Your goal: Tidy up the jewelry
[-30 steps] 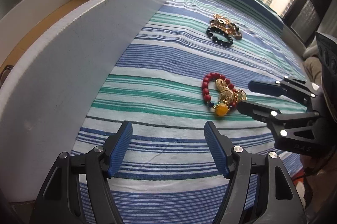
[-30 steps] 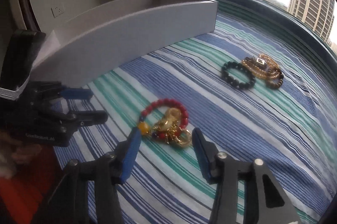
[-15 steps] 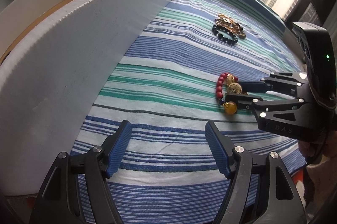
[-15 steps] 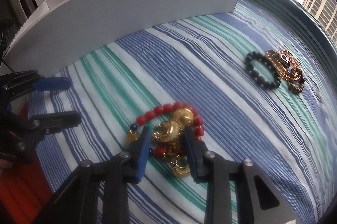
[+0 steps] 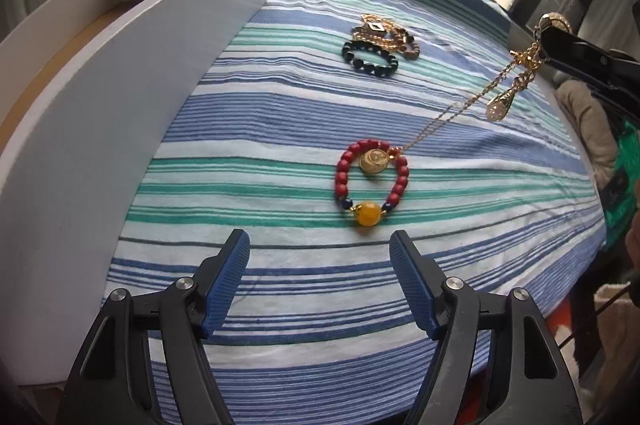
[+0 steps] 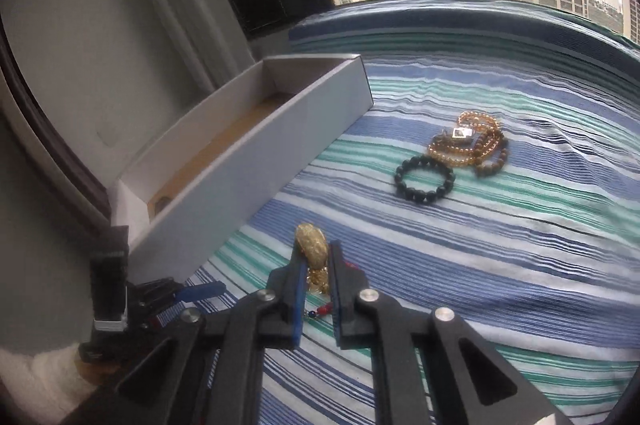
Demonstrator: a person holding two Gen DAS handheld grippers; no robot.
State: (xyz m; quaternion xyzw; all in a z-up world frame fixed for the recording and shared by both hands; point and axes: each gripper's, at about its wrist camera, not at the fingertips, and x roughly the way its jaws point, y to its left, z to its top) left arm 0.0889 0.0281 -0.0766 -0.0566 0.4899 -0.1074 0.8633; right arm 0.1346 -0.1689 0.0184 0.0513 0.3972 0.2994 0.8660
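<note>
**A:** Your right claw (image 6: 318, 279) has just pressed its blue pads together on the gold chain necklace with round gold pendants (image 5: 472, 101). It is pinching the bunched end clear of the blue, green and white striped bedspread (image 5: 280, 105). In the left wrist view the chain slants from 2 o'clock down to the red bead bracelet with a yellow bead (image 5: 370, 181), where one gold disc lies inside the ring.

**B:** So is it free?

**A:** I'd say not. Its long axis runs straight into that bracelet, so the tail may drag it.

**B:** And my left claw (image 5: 320, 289)?

**A:** Spread wide and empty. The bracelet lies at its 12 o'clock, just beyond the fingertips, so your left is nearer. The long white cardboard box (image 6: 256, 153) sits at 10 o'clock from your right claw, open on top.
</note>
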